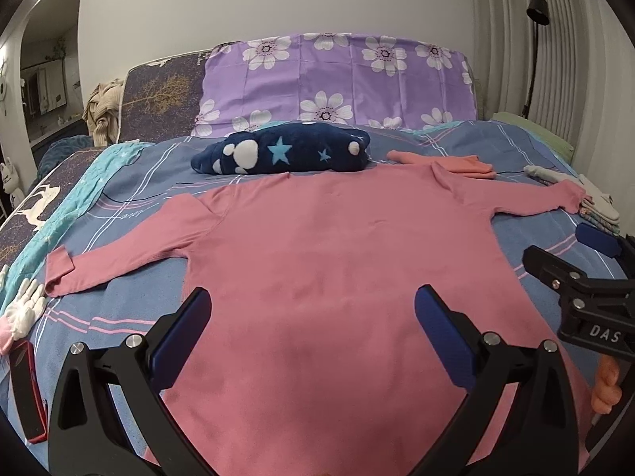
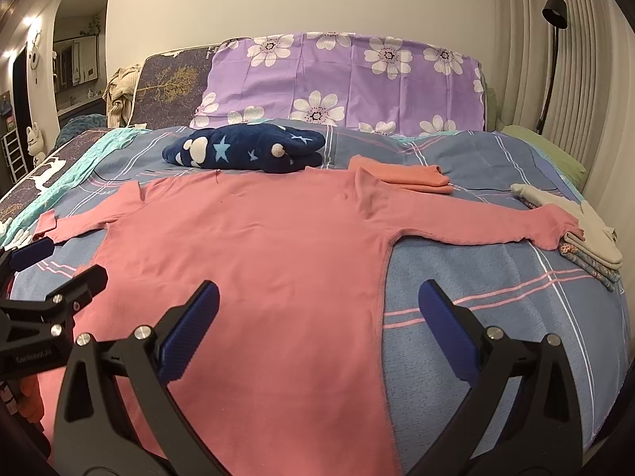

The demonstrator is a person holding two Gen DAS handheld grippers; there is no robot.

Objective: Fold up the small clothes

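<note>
No containers in view; everything lies loose on the bed. Pink top is spread flat on the blue plaid cover, neck end twd the pillows, hem twd the cameras, both sleeves out sideways. Fabric mostly smooth w/ a few soft creases near the shoulders. Left sleeve cuff ends near white gloves at the bed's left edge; a red phone lies just below those. Right sleeve cuff touches a small stack of folded clothes. Beyond the neck: navy star-print fleece bundle touching or just behind the top's upper edge, and a folded salmon piece beside the collar. Purple flower pillow stands against the wall behind. Left tool is spread wide, hovering over the lower middle of the top, holding nothing. Right tool also spread wide & empty, over the top's right side edge: one finger above pink fabric, other above bare cover. Black lamp stands at the curtain, far right.
</note>
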